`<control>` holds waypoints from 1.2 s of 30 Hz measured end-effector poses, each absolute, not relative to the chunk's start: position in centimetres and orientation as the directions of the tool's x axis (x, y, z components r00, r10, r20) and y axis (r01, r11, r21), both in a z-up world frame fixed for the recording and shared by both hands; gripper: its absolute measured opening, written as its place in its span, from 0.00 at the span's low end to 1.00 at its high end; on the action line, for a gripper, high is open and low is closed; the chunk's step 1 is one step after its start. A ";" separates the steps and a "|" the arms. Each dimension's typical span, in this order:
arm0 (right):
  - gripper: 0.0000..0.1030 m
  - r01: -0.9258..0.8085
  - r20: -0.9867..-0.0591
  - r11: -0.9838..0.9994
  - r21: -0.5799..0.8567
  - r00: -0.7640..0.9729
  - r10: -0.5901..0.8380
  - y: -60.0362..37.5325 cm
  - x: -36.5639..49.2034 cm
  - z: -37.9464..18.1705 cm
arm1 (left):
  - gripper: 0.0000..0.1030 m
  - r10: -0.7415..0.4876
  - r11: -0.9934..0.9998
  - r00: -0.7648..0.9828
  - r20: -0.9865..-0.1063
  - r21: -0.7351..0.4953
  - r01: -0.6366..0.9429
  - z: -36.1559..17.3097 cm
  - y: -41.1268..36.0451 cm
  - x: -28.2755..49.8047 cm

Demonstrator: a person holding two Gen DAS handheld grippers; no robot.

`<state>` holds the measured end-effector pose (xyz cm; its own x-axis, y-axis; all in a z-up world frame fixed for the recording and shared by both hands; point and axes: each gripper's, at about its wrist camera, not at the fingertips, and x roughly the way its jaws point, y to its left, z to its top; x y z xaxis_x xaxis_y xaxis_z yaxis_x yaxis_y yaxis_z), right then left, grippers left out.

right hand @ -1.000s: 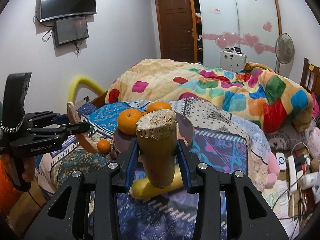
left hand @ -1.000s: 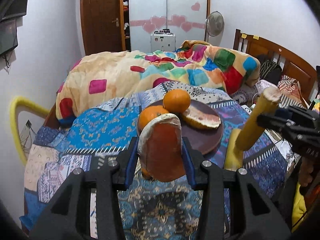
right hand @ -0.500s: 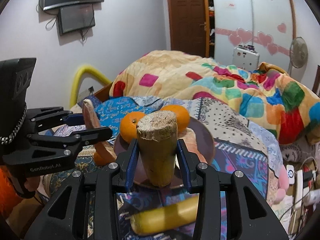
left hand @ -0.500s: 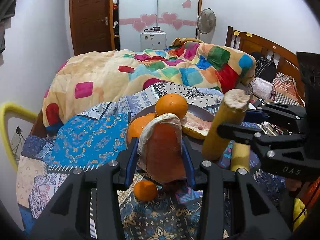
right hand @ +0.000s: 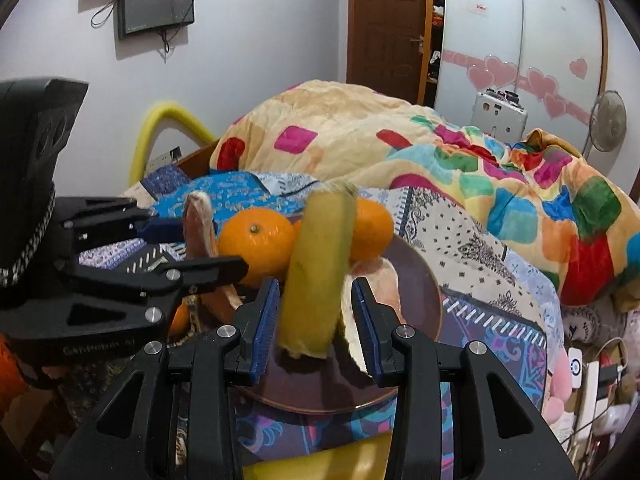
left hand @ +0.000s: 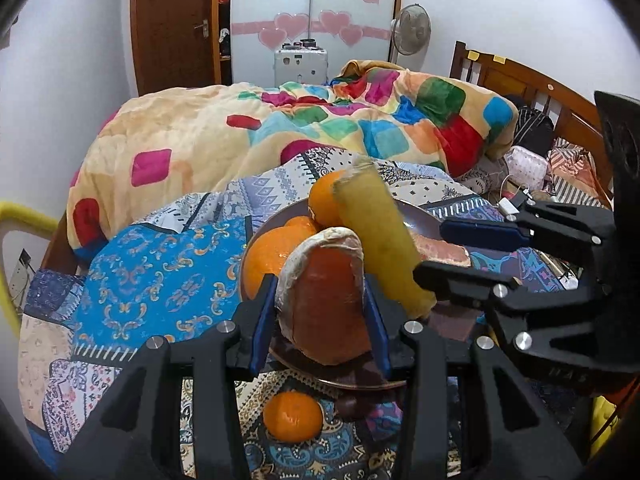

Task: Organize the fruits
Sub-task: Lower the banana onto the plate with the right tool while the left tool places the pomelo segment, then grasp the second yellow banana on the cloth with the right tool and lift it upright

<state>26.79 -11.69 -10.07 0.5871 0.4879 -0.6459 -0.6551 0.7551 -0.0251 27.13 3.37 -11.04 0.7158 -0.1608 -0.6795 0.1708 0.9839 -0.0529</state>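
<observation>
My left gripper is shut on a pomelo wedge with orange flesh and white rind, held upright over the near rim of the brown plate. Two oranges and another wedge lie on the plate. A yellow-green cane piece leans blurred between the pads of my right gripper. There are gaps on both sides, and its lower end hangs just over the plate. From the left wrist, the cane stands mostly beyond the right gripper fingertips.
A small mandarin and a dark round item lie on the patterned cloth in front of the plate. Another yellow piece lies below my right gripper. A bunched colourful quilt fills the bed behind. Cables and clutter sit at the right.
Both grippers have come in over the plate from either side. The cane, earlier clamped upright between the right pads, now leans blurred and loose. The wedge stays clamped in the left.
</observation>
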 end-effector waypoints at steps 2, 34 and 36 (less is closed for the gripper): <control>0.34 -0.652 -0.646 0.758 -0.024 0.589 0.487 -12.0 26.7 -10.2 | 0.40 -0.157 0.984 0.717 -0.679 -0.050 0.169 -11.0 3.3 27.3; 0.65 -0.563 -0.610 0.826 -0.004 0.656 0.444 -16.9 23.3 -9.8 | 0.66 -0.081 0.994 0.741 -0.666 -0.001 0.108 -8.3 4.1 22.7; 0.66 -0.562 -0.611 0.827 -0.018 0.661 0.436 -16.8 22.6 -10.0 | 0.66 -0.079 0.995 0.737 -0.672 -0.008 0.100 -8.5 4.6 22.0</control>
